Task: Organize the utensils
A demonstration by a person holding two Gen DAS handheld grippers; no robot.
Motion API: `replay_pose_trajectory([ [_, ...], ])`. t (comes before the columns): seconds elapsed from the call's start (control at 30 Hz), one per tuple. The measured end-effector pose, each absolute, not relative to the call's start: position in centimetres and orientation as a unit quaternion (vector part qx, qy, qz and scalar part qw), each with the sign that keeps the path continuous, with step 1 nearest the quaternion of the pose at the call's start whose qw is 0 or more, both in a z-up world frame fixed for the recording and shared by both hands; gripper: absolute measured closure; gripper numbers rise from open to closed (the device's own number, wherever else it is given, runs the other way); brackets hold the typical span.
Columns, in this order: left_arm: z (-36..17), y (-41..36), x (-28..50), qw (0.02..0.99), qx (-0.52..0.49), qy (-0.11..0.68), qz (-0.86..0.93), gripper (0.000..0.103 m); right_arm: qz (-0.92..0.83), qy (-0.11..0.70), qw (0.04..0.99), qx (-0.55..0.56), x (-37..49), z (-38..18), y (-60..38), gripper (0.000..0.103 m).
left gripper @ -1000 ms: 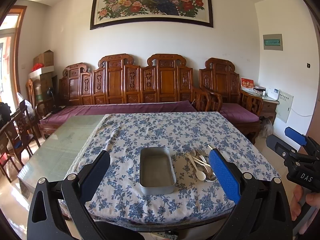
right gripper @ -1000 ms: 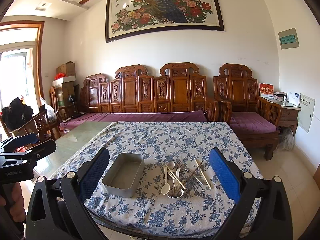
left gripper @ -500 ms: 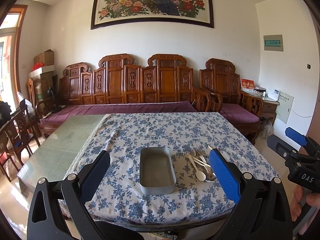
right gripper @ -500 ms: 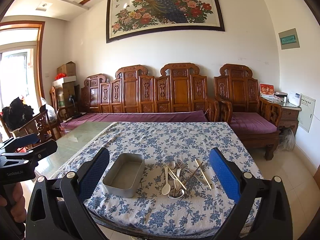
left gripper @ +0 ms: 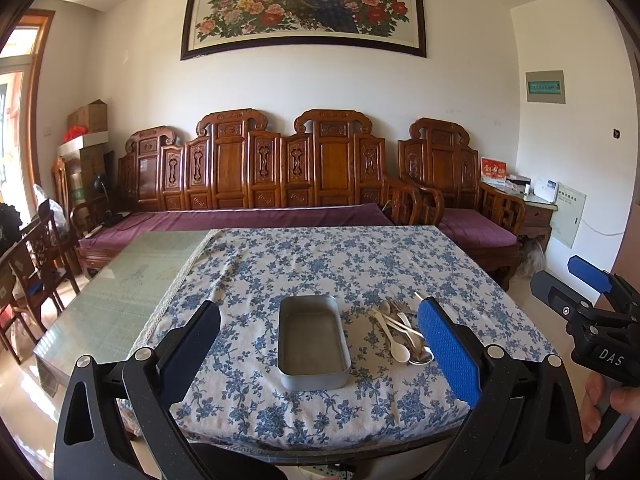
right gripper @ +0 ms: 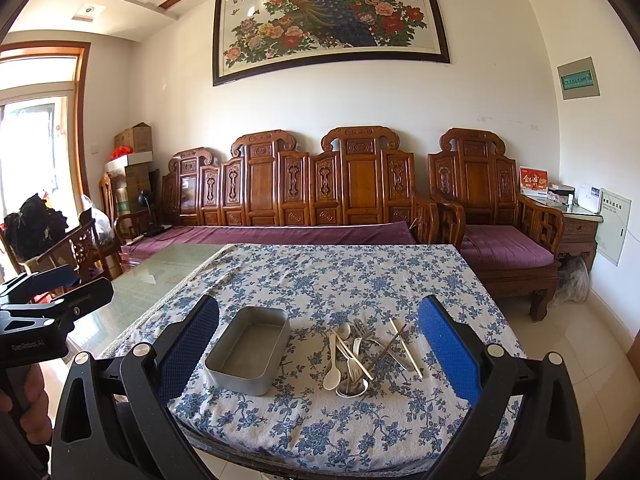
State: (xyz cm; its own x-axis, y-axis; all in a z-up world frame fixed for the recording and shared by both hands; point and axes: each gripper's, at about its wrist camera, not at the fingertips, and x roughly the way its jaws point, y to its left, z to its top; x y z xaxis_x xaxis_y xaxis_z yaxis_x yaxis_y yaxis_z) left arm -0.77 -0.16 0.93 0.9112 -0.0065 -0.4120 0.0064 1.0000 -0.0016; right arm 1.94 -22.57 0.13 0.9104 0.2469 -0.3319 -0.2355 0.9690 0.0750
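Note:
An empty grey metal tray (left gripper: 312, 342) (right gripper: 250, 350) sits near the front edge of a table with a blue floral cloth (left gripper: 320, 264) (right gripper: 344, 276). To its right lies a pile of utensils (left gripper: 402, 330) (right gripper: 362, 354): white plastic spoons, metal spoons, a fork and chopsticks. My left gripper (left gripper: 318, 354) is open and empty, held before the table's front edge, in line with the tray. My right gripper (right gripper: 318, 354) is open and empty, held before the front edge, roughly facing the tray and pile. Each gripper shows in the other's view at the frame's side (left gripper: 588, 312) (right gripper: 48, 312).
The table's left part is bare glass (left gripper: 132, 280). A carved wooden sofa with purple cushions (left gripper: 248, 216) stands behind the table, and an armchair (left gripper: 472, 220) at the right. Wooden chairs (left gripper: 36, 272) stand at the left. A side cabinet (right gripper: 576, 224) stands by the right wall.
Almost nothing: both grippers stay open before the table, with only a slight drift of view. The tray and utensils have not moved.

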Motion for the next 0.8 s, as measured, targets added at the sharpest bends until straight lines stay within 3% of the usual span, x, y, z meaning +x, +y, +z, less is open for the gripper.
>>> replay_pose_trajectory([
  [0.8, 1.56, -0.54, -0.53, 0.978, 0.000, 0.208, -0.006, 0.008, 0.125, 0.171, 0.977, 0.017, 2.01, 0.15, -22.67, 0.003],
])
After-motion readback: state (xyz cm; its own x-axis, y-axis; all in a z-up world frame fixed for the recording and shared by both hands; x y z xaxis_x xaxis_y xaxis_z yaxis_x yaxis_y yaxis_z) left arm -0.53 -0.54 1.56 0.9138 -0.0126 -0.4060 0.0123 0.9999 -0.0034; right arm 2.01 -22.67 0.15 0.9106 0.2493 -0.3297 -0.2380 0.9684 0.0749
